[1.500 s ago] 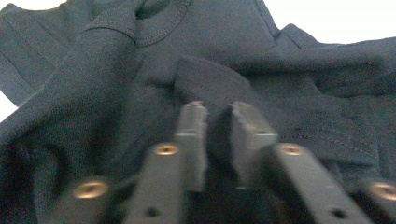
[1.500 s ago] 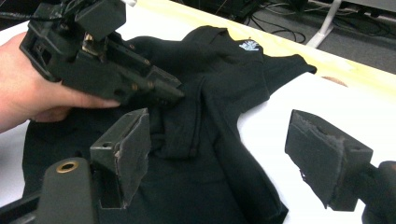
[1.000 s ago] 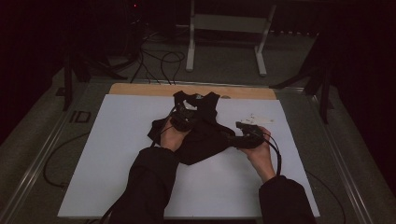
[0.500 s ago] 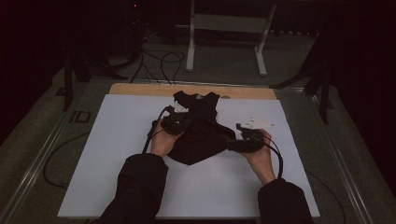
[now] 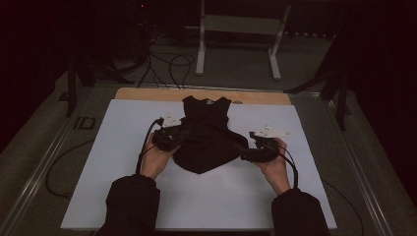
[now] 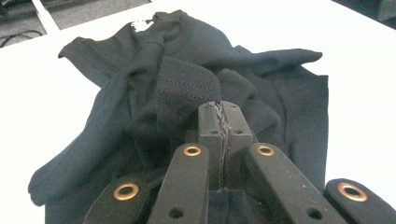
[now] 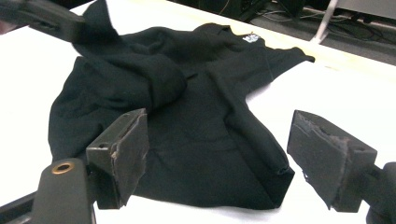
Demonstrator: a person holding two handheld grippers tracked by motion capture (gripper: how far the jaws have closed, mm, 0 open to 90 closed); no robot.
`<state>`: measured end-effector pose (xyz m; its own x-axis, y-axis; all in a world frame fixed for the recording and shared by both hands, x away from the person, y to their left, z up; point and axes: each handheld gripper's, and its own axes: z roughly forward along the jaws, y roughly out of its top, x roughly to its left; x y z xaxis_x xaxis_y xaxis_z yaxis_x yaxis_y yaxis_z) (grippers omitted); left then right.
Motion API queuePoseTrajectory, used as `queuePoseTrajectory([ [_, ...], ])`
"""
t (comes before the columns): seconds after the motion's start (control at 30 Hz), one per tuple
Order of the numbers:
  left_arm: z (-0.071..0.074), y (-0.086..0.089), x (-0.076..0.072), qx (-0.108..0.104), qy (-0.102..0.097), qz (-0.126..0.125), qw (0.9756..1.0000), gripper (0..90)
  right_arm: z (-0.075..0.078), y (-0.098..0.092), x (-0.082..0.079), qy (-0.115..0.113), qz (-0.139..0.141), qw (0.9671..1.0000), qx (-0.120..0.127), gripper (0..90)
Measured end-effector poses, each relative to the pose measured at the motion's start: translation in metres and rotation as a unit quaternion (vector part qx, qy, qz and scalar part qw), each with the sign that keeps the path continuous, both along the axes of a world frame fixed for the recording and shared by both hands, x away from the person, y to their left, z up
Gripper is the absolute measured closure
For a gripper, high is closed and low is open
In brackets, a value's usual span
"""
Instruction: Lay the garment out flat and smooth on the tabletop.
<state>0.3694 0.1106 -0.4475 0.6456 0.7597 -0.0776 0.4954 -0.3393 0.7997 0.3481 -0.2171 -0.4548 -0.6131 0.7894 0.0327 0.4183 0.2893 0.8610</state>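
A black shirt (image 5: 206,140) lies crumpled on the white table top (image 5: 113,196), collar toward the far edge. My left gripper (image 5: 180,134) is at the shirt's left side, shut on a raised fold of its fabric. In the left gripper view the jaws (image 6: 220,111) meet with a stitched hem of the shirt (image 6: 187,91) pinched at their tips. My right gripper (image 5: 244,153) sits at the shirt's right edge, open. In the right gripper view its jaws (image 7: 219,156) stand wide apart, with the near corner of the shirt (image 7: 201,98) lying between them, untouched.
A wooden strip (image 5: 147,93) borders the table's far edge. Beyond it, on the dark floor, stand a metal frame (image 5: 236,24) and loose cables (image 5: 167,64). Bare white surface lies to the left, to the right and in front of the shirt.
My left gripper has moved to the left, from over the shirt's middle to its left side, drawing the fold with it. The right gripper has stayed put.
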Motion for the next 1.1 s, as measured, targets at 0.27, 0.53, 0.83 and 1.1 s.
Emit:
queuePoseTrajectory([
  [0.27, 0.002, 0.027, -0.023, -0.009, -0.005, 0.004, 0.9999, 89.3, 0.000, -0.001, 0.000, -0.001, 0.000, 1.0000, -0.001, 20.8],
  [0.53, 0.001, 0.056, -0.046, -0.009, -0.008, 0.012, 0.9999, 89.3, -0.001, 0.000, 0.001, 0.001, -0.001, 1.0000, -0.002, 20.8],
  [0.83, -0.005, 0.083, -0.070, -0.017, -0.006, 0.024, 0.9995, 89.3, -0.002, 0.000, 0.001, 0.002, 0.000, 1.0000, -0.004, 20.8],
  [1.1, -0.012, 0.106, -0.088, -0.025, -0.003, 0.039, 0.9989, 89.2, -0.003, 0.005, 0.000, 0.004, 0.005, 1.0000, -0.008, 20.8],
])
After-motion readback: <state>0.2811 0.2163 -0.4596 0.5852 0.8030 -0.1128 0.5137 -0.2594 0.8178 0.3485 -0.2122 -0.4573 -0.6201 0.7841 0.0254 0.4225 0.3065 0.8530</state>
